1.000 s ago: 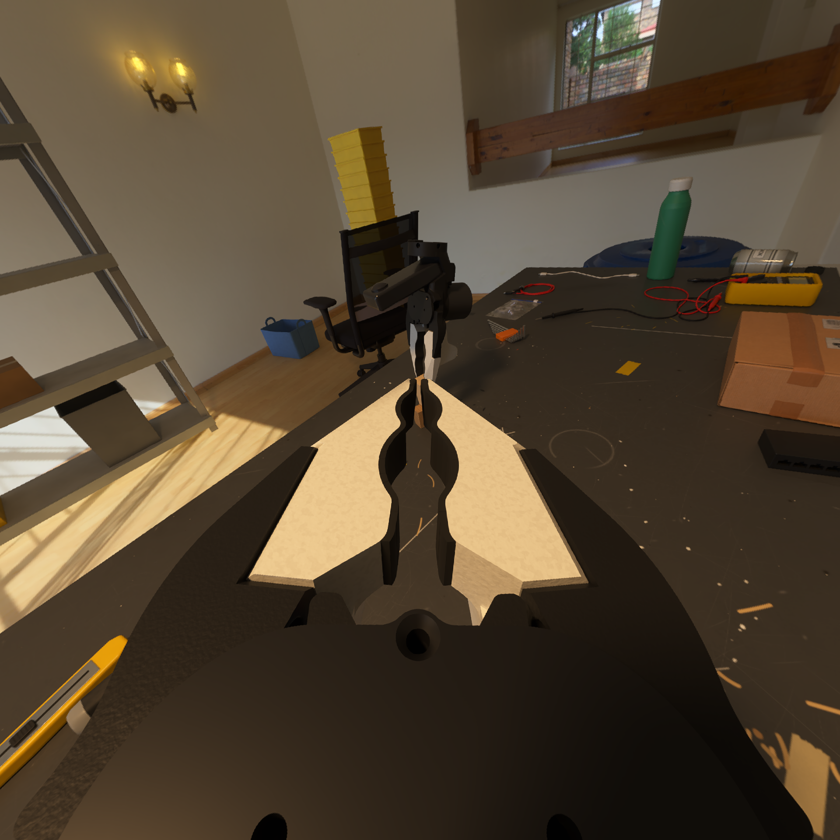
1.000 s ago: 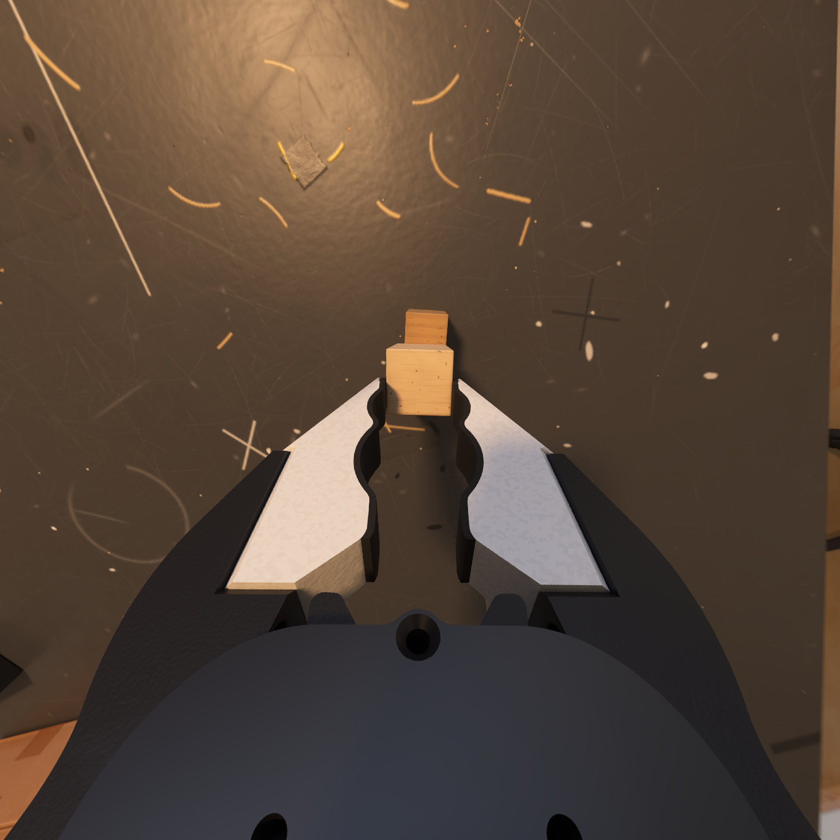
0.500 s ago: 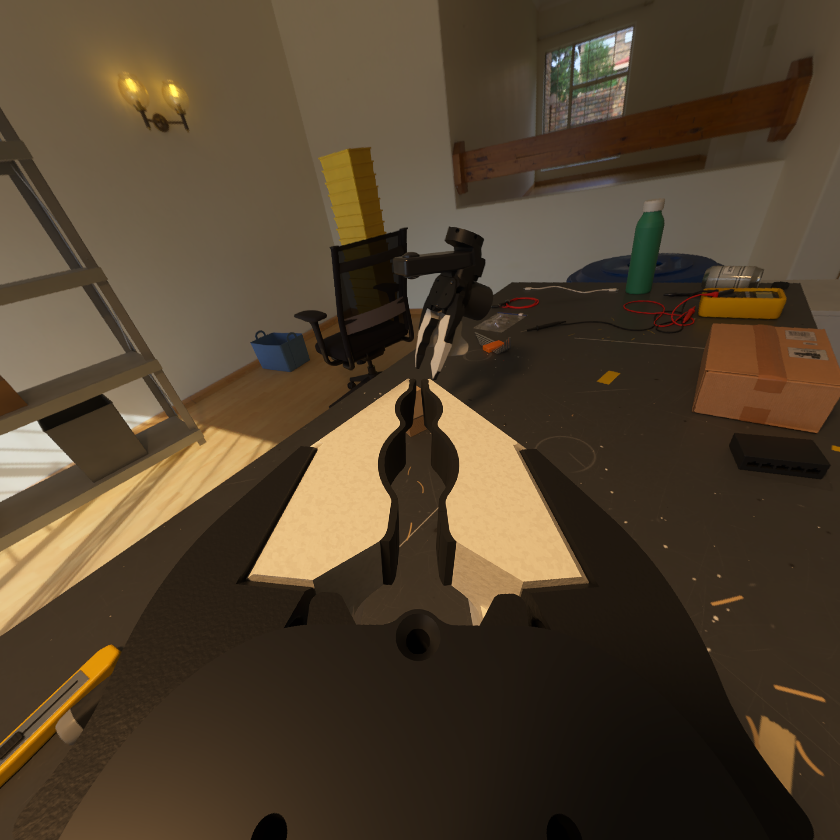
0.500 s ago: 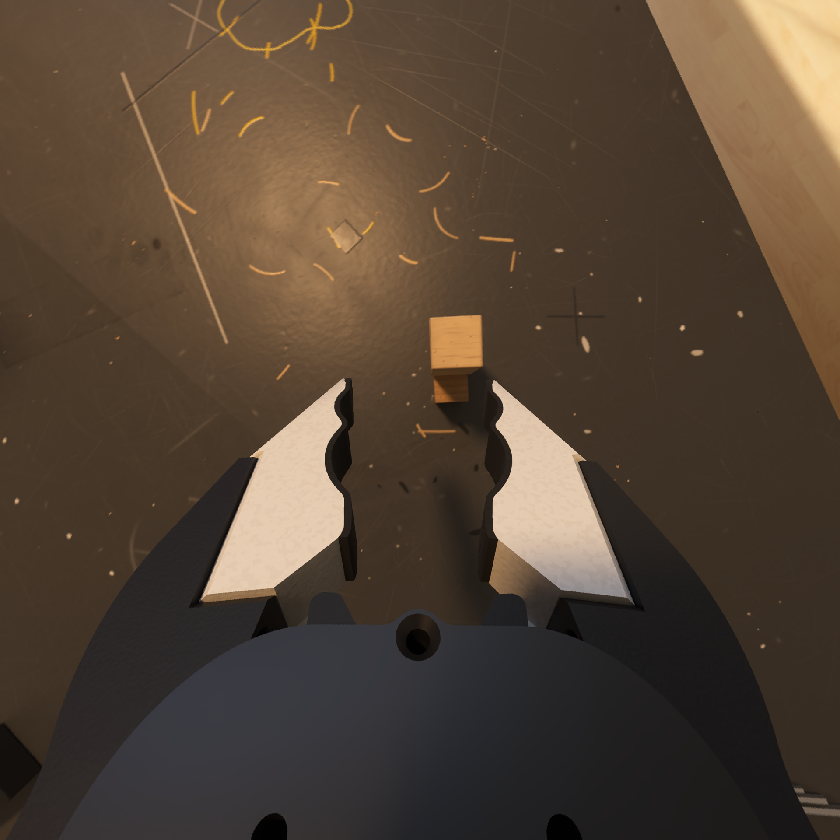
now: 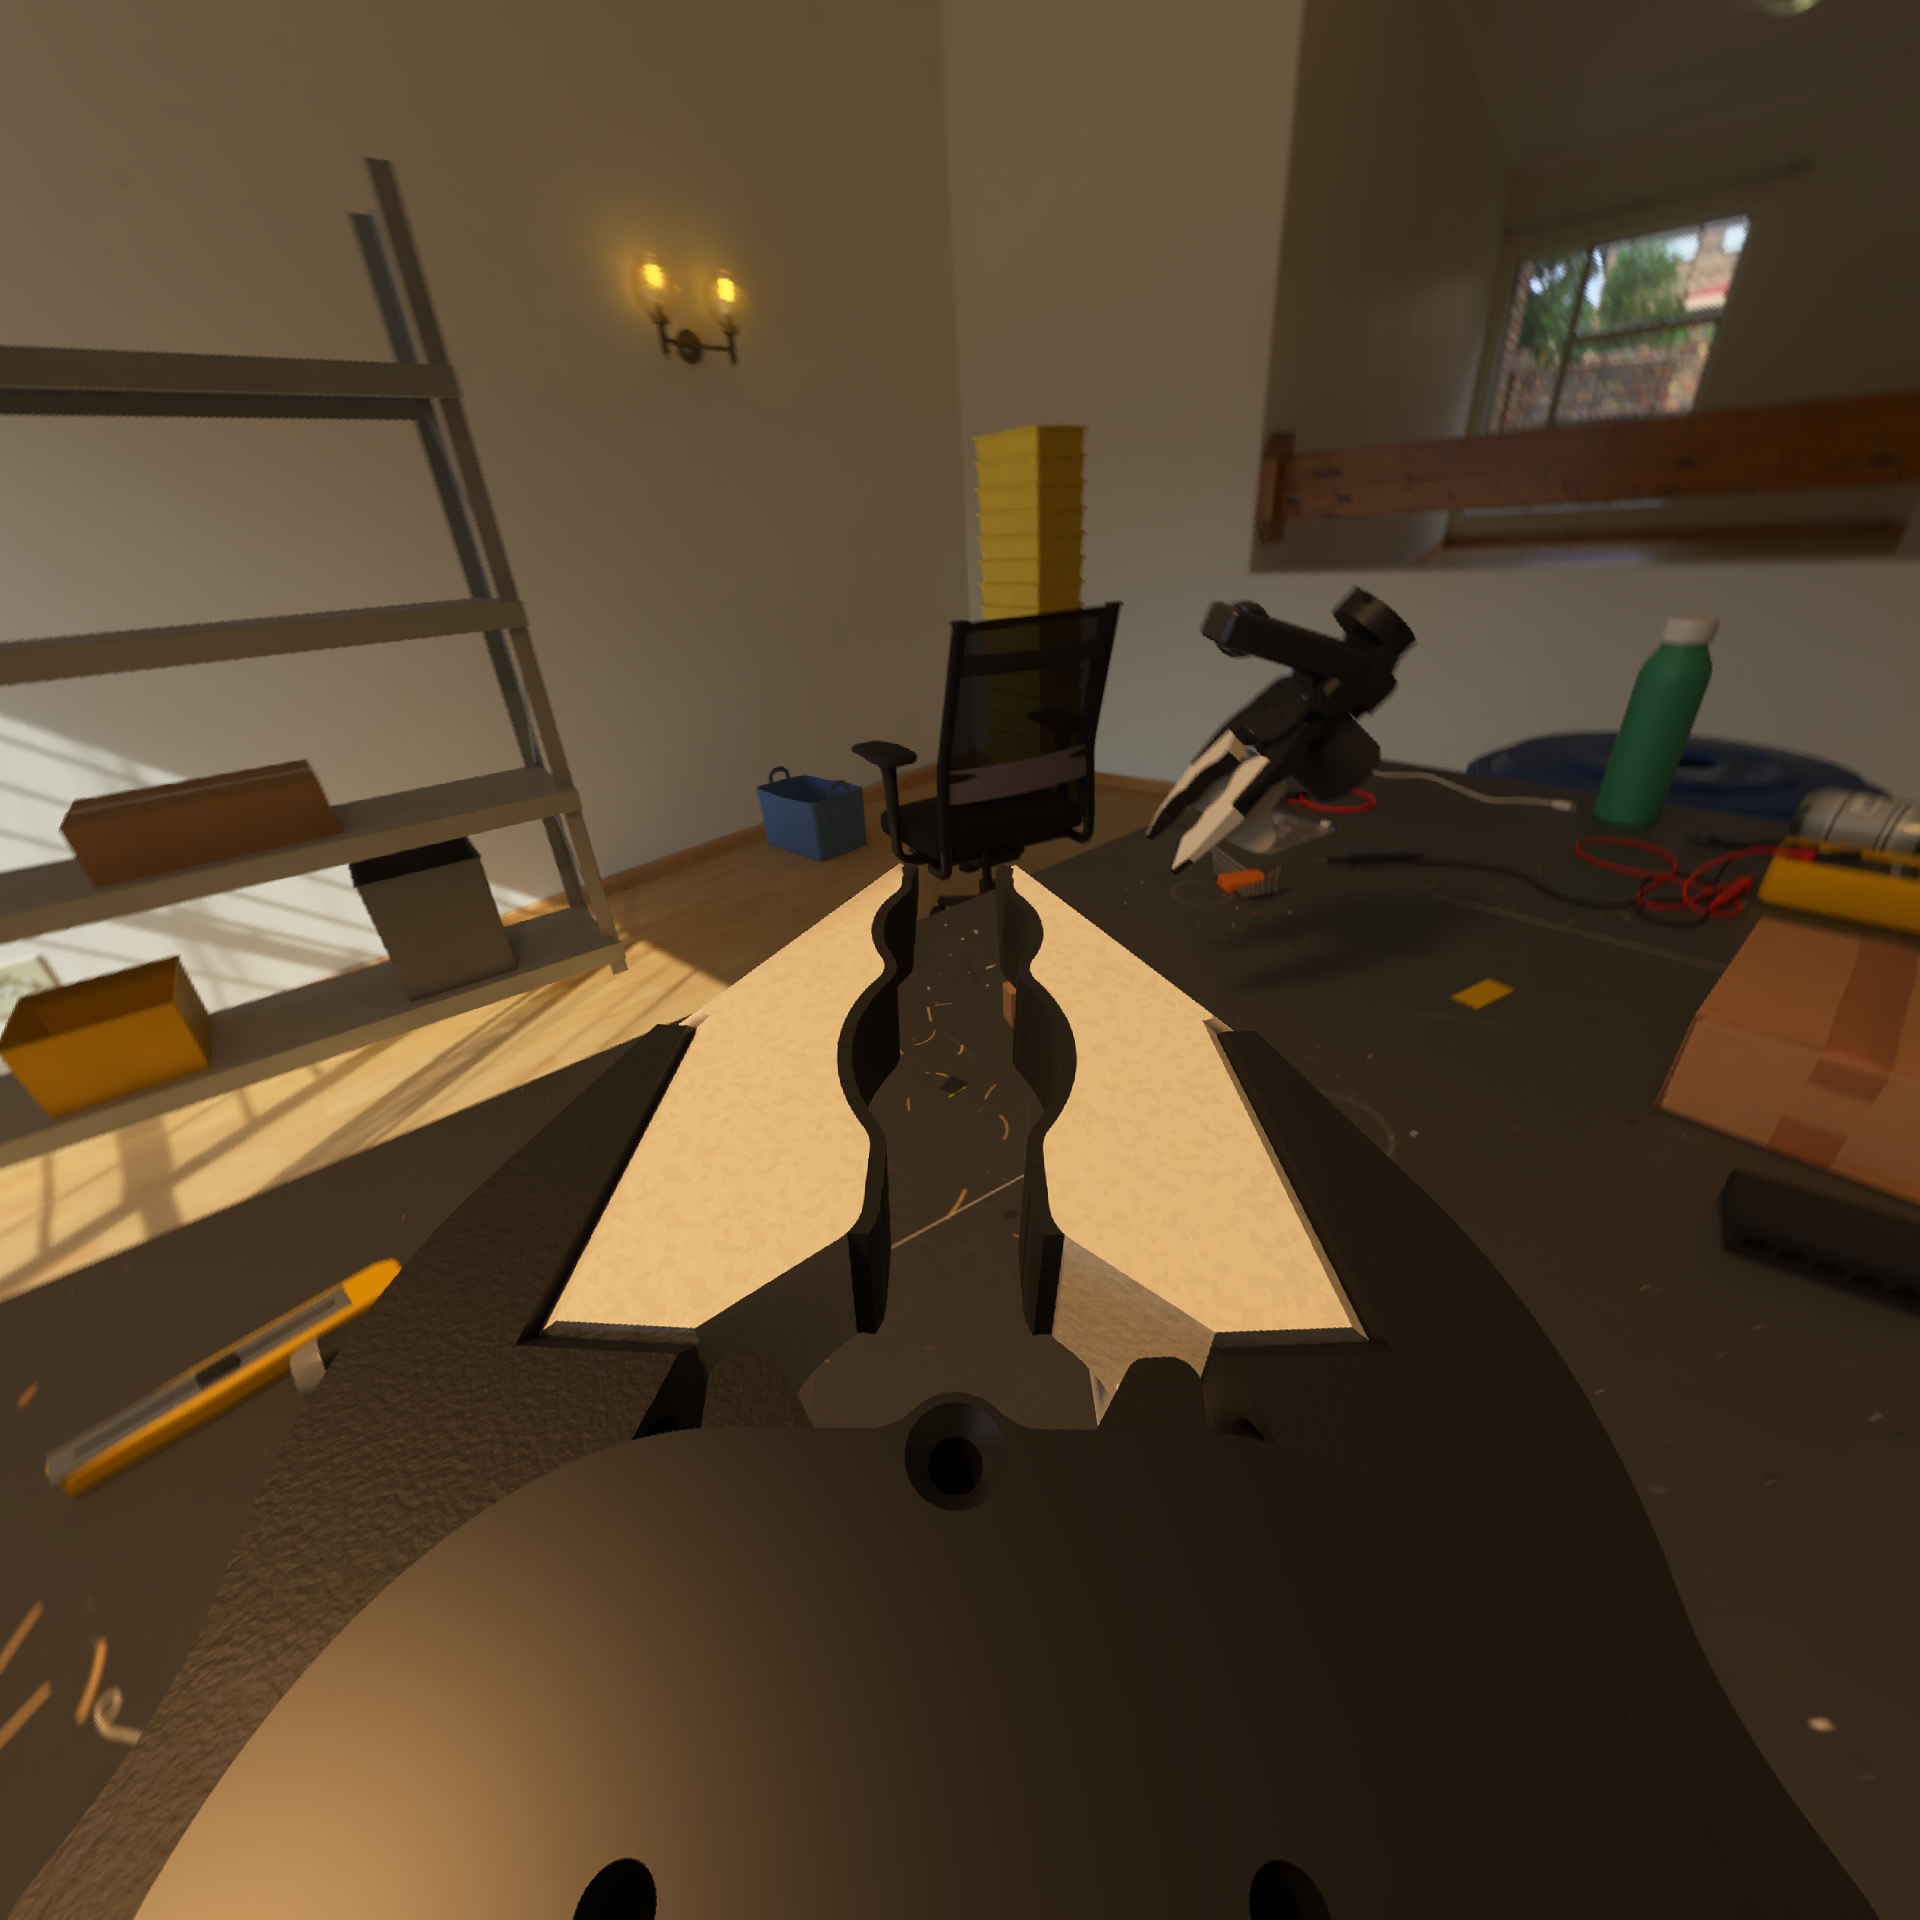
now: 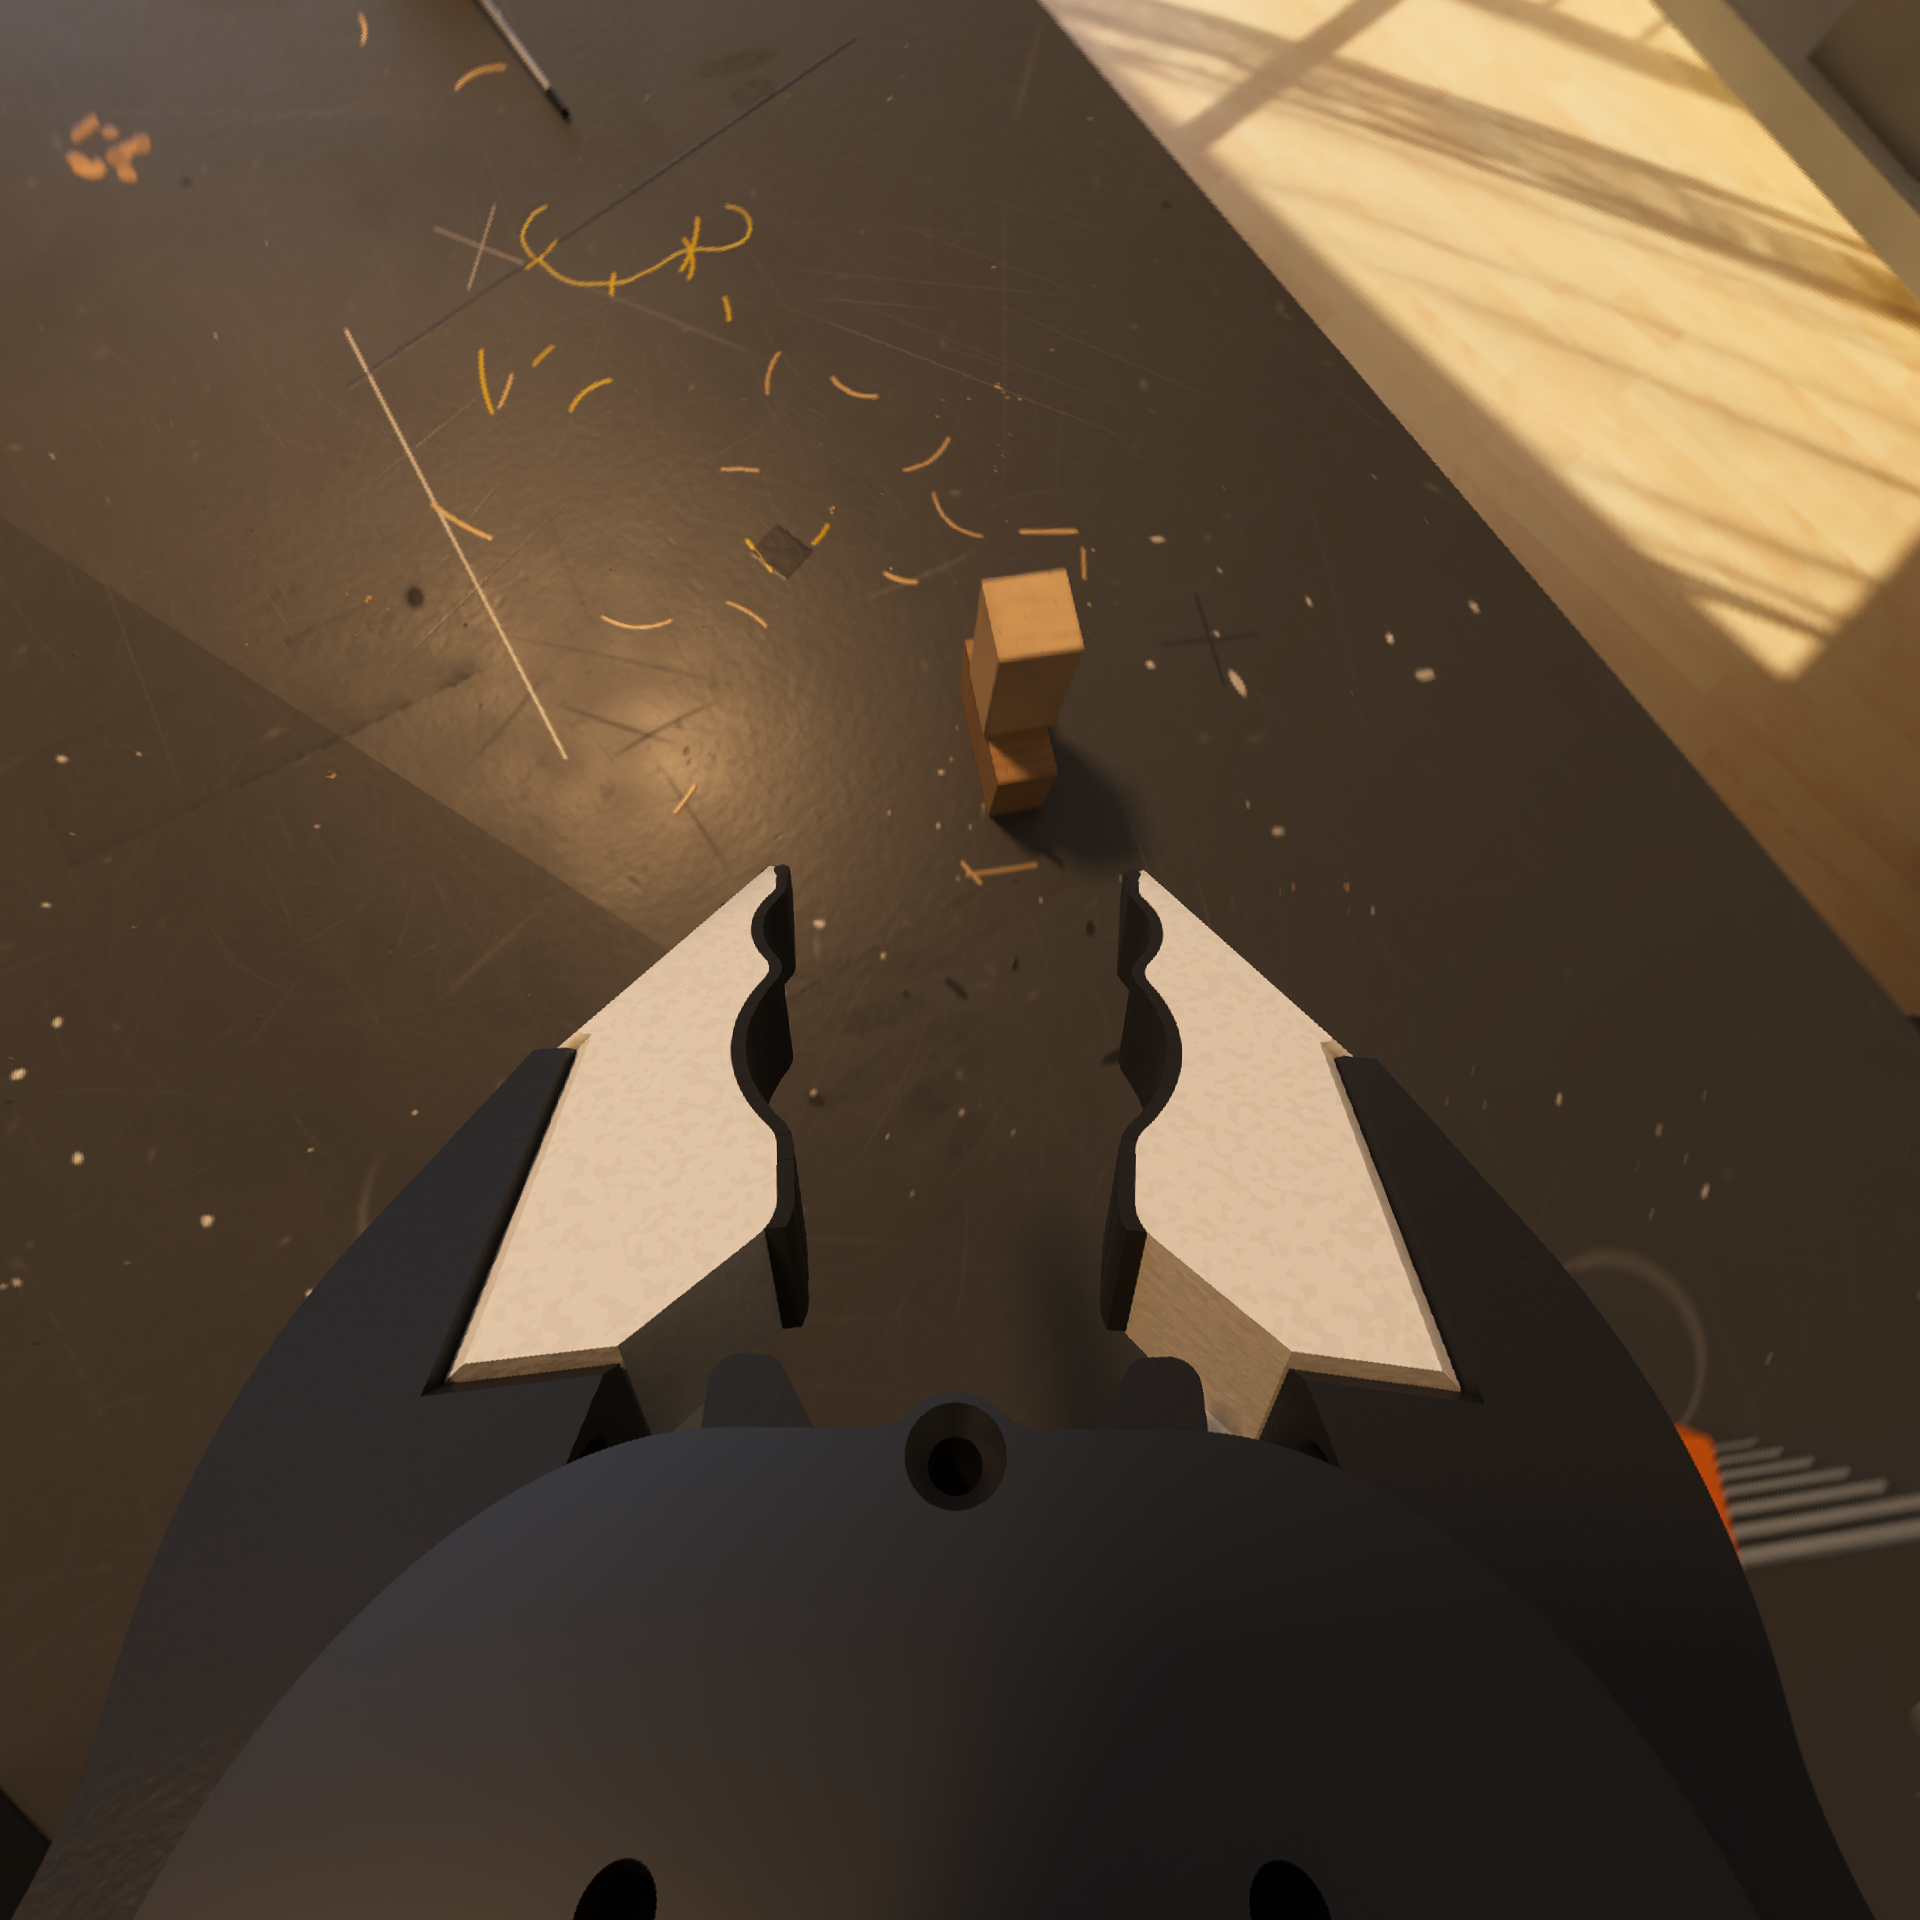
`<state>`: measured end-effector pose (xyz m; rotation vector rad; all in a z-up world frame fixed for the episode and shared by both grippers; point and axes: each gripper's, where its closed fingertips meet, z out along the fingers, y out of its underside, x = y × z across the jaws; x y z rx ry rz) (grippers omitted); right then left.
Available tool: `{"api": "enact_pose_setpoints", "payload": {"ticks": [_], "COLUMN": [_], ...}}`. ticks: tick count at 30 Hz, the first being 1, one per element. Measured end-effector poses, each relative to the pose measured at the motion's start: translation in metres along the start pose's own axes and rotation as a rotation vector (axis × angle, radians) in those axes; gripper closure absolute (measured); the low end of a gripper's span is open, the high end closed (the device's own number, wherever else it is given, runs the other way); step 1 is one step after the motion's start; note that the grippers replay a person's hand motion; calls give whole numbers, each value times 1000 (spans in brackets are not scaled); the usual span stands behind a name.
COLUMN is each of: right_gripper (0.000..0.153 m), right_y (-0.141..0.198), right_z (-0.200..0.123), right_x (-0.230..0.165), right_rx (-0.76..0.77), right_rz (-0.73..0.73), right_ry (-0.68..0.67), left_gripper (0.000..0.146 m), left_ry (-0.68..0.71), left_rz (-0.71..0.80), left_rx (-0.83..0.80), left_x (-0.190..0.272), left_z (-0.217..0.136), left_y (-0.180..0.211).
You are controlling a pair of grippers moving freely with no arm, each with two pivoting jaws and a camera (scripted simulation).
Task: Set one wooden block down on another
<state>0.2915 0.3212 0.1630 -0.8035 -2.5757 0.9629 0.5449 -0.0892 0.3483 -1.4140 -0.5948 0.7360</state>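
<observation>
On the dark workbench, going left to right: your right gripper hangs above the bench with its jaws spread and nothing between them, and ahead of its right fingertip the upper wooden block sits on the lower wooden block, clear of both fingers. The top block looks offset from the one beneath, overhanging one side. The stacking itself appears done, so the step in hand is the retreat: lift straight away from the pair and avoid any sideways sweep that could clip that overhang. Your left gripper, low over the bench, has its jaws parted and empty; only a sliver of a block shows past its right finger, so hold it put.
</observation>
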Motion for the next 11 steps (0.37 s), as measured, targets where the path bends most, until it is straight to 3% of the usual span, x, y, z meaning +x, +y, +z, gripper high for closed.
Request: {"api": "enact_pose_setpoints", "payload": {"ticks": [5, 11], "right_gripper": [89, 83], "right_y": [40, 93], "right_z": [-26, -26], "right_x": [-9, -10], "right_rx": [76, 79], "right_rz": [77, 209], "right_ry": [23, 86], "left_gripper": [124, 102], "left_ry": [-111, -605], "left_rz": [-56, -3], "left_rx": [-53, -318], "left_x": [12, -61], "left_z": [-49, -157], "left_y": [5, 42]}}
